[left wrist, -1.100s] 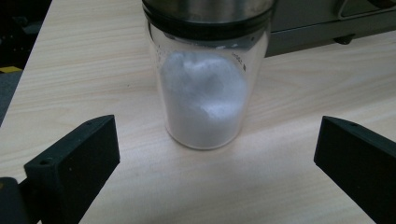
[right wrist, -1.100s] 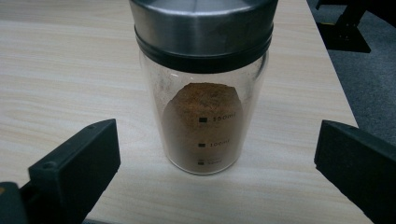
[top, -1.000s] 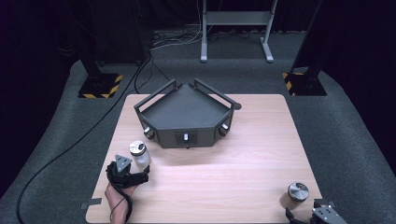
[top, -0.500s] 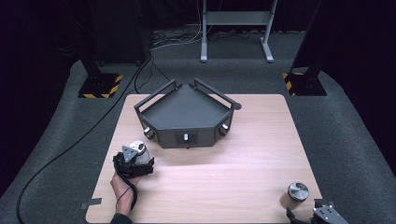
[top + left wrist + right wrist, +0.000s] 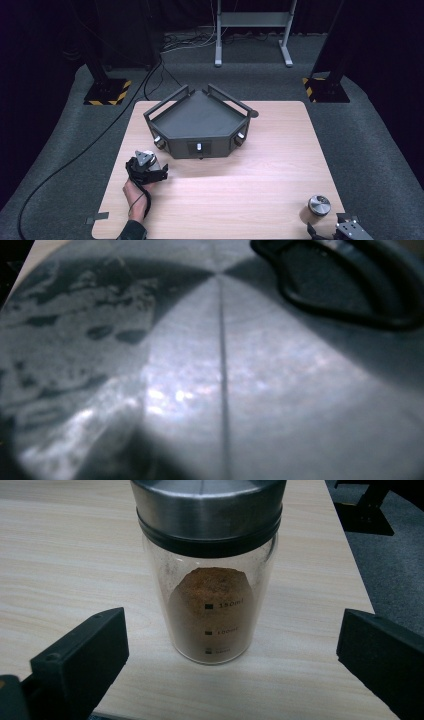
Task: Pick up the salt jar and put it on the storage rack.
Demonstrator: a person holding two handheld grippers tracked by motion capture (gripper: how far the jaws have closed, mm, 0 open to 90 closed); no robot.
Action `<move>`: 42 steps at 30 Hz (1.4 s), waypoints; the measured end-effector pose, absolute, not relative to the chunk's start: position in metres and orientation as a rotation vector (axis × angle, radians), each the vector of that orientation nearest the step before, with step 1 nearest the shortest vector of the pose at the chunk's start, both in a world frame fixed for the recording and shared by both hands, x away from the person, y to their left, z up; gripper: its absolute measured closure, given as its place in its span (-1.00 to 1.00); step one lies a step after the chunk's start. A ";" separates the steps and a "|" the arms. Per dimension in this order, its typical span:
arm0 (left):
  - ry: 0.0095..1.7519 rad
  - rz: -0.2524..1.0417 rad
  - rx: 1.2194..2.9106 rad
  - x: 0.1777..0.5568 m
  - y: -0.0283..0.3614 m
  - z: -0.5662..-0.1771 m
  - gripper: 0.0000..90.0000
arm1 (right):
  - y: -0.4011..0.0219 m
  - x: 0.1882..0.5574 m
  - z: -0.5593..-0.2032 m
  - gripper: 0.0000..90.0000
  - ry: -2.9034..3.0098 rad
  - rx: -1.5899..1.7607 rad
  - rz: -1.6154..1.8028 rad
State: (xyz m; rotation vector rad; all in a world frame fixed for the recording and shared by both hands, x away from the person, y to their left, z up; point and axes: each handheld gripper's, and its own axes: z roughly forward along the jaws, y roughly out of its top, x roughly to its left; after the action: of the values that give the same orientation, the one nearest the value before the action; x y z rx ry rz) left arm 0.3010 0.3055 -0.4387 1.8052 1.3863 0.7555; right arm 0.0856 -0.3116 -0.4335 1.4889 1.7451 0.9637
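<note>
At the tabletop's five o'clock corner, the right gripper holds its fingers spread wide on either side of a steel-lidded glass jar of brown powder, touching neither side of it. At eight o'clock the left gripper, held in a hand, sits against a brushed-metal lid; its fingers' spread cannot be told. Beyond, toward twelve o'clock, stands a dark angular tray.

One worktop carries one tray and one jar; two claws, left and right.
</note>
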 end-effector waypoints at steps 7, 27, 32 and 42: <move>1.393 0.747 1.779 0.301 0.309 -0.443 -0.51 | -0.313 0.086 -0.433 -1.00 1.746 1.493 0.959; 1.368 0.752 1.750 0.297 0.317 -0.449 -0.30 | -0.311 0.086 -0.431 -1.00 1.760 1.484 0.951; 1.377 0.760 1.734 0.295 0.316 -0.451 -0.30 | -0.311 0.085 -0.430 -1.00 1.754 1.483 0.948; 1.384 0.755 1.736 0.294 0.317 -0.448 -0.30 | -0.310 0.085 -0.429 -1.00 1.757 1.483 0.941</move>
State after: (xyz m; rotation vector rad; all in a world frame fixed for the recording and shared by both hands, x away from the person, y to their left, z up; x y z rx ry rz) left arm 0.2936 0.3171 -0.4475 1.7357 1.3843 0.7548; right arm 0.0855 -0.3105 -0.4286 1.4831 1.7571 0.9408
